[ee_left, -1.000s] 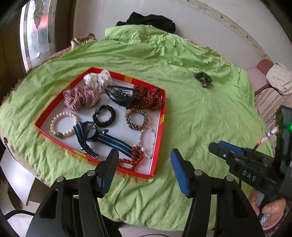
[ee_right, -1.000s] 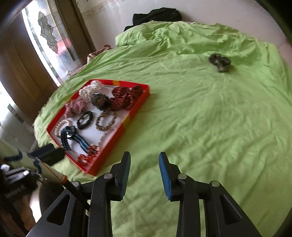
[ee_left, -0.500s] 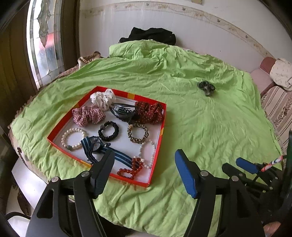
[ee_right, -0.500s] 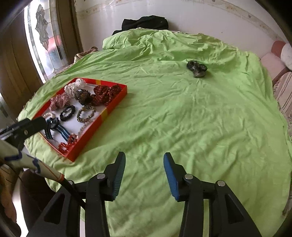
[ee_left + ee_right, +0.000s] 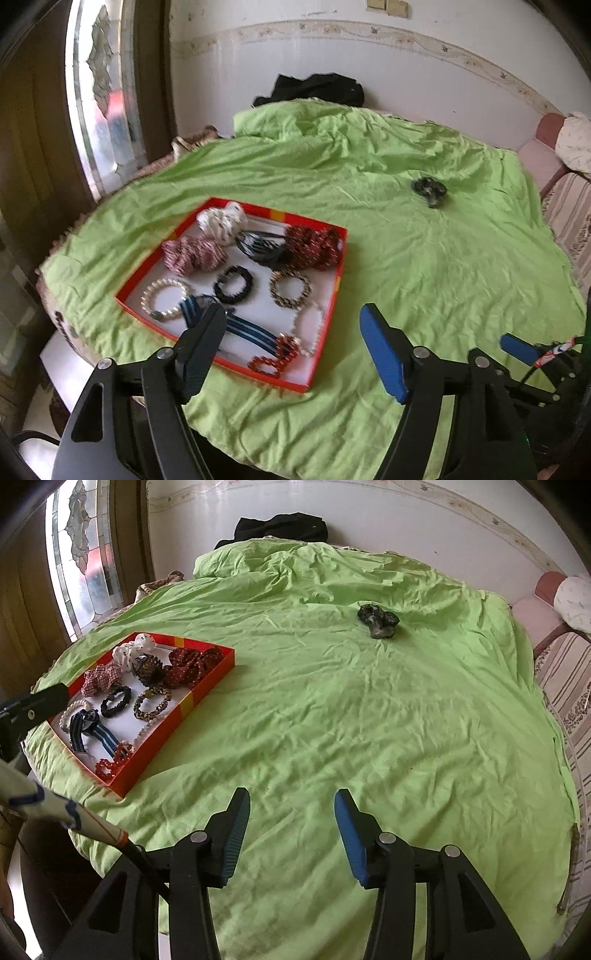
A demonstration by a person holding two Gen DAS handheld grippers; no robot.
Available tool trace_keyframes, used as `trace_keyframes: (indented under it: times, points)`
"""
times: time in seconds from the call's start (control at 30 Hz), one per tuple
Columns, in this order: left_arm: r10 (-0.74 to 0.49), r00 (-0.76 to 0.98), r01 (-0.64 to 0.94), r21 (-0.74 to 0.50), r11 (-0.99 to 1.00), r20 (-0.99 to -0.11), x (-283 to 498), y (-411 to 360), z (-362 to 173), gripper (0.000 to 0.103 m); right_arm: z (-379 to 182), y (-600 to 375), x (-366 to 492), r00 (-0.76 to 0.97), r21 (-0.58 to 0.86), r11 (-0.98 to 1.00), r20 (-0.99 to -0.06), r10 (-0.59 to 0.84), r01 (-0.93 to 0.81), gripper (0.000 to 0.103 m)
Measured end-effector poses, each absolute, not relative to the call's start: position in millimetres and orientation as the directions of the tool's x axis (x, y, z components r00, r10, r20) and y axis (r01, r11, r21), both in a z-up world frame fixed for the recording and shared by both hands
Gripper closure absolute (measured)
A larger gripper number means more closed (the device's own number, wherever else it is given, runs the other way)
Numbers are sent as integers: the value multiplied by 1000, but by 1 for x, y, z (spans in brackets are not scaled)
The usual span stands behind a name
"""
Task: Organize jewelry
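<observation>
Claws both gape empty above the green sheet (image 5: 351,709), the jewelry gathered in the red tray (image 5: 334,295).

Left claw (image 5: 291,332) hangs wide open over the tray's near right corner, gripping nothing; right claw (image 5: 291,819) stands open to a lesser width over bare sheet, also gripping nothing, well apart from the tray (image 5: 207,690). Inside the tray lie a white scrunchie (image 5: 221,219), a pink plaid scrunchie (image 5: 194,253), a dark red scrunchie (image 5: 314,245), a black hair clip (image 5: 258,245), a black hair tie (image 5: 233,284), a pearl bracelet (image 5: 162,299), a gold-brown bracelet (image 5: 290,288) and a red bead bracelet (image 5: 273,356). One blue striped ribbon (image 5: 247,328) runs its long axis from the tray's near left toward its near right corner. Far off on the sheet sits a lone dark scrunchie (image 5: 378,622), its long axis slanting from far left to near right.
</observation>
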State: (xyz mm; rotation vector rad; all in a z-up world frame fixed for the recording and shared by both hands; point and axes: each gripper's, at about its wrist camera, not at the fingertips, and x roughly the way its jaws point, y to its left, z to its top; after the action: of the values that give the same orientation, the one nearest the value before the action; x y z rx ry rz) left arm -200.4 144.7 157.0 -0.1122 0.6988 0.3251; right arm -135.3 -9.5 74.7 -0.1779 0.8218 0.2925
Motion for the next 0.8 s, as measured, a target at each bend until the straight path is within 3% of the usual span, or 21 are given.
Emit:
trace_keyframes:
  times: [0.27,0.53,0.8]
  points:
    - [382,731,-402,95,910,-565,-207,142,165,19,71,-9,-134,636,-48,949,-753,171,-312,49]
    - [459,750,-469,108,877,-477,-216,143,175,8,67,-12,-131,619,-33,952,-767,170,-303,48]
    - [464,743,-480,98,872,-482,-217,147,175,7,64,-10,-131,611,-38,952,-774,165,-305,48]
